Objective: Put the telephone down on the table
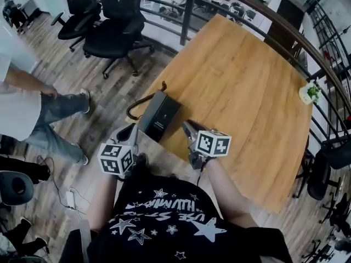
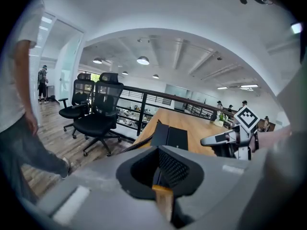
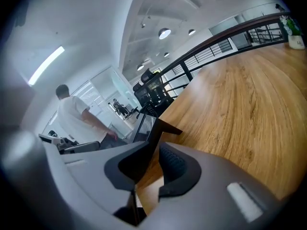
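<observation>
The black telephone (image 1: 159, 115) lies on the near left corner of the wooden table (image 1: 241, 86), and its coiled cord (image 1: 138, 101) hangs off the edge. My left gripper (image 1: 131, 133) is just left of the phone, off the table edge, not touching it. In the left gripper view, the left gripper (image 2: 159, 150) has its jaws together and nothing between them, with the telephone (image 2: 170, 137) beyond. My right gripper (image 1: 189, 129) hovers at the phone's right side. Its jaws (image 3: 156, 145) stand slightly apart and empty, and the telephone (image 3: 146, 125) is ahead of them.
Two black office chairs (image 1: 109, 26) stand on the wood floor beyond the table's left corner. A person (image 1: 33, 108) stands at the left. A small potted plant (image 1: 310, 93) sits at the table's far right edge. A railing (image 1: 307, 43) runs along the far side.
</observation>
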Motion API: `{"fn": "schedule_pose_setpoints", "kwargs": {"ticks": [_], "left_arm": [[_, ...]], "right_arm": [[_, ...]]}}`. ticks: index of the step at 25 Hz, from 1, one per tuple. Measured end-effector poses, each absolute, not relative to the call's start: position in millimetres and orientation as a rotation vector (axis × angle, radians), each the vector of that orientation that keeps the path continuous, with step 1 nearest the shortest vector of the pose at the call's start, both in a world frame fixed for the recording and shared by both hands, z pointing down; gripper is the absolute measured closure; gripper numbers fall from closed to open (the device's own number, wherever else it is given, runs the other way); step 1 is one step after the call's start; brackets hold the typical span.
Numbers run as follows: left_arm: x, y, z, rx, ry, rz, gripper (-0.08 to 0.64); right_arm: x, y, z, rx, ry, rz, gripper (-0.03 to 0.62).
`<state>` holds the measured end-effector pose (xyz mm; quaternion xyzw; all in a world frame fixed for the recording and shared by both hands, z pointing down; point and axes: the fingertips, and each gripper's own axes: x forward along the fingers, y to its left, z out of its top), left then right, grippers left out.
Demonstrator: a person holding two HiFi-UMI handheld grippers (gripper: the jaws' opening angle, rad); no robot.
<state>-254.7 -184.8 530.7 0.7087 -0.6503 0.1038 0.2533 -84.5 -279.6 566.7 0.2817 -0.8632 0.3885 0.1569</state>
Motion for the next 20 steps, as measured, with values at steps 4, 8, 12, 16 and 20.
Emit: {"fn": "schedule_pose_setpoints", "kwargs": {"ticks": [4,8,12,16,20], "left_arm": [[-244.1,-163.5,529.9,1.863,-1.825,0.261,0.558],[-229.2,-135.7,541.3,1.775,-1.873,0.245,0.558],[-216.5,-110.0,552.1,1.682,-1.914,0.214,0.558],[-207.5,-89.2,552.8,1.607,-1.965,0.196,0.558],[-209.7,-69.0,554.9,1.548,-1.998,0.196,0.558]], "right_arm": [[-75.5,-269.6,567.3,0.743,-2.475,1.081,0.594],[-67.9,-251.3,571.8,0.623,-2.479,1.035,0.594],[-64.5,-233.9,579.0,0.497,-2.470,1.008,0.594],[-65.1,-222.3,584.3,0.397,-2.454,1.020,0.594],[-71.9,-210.4,588.0,0.327,-2.451,1.022,0.594]]}}
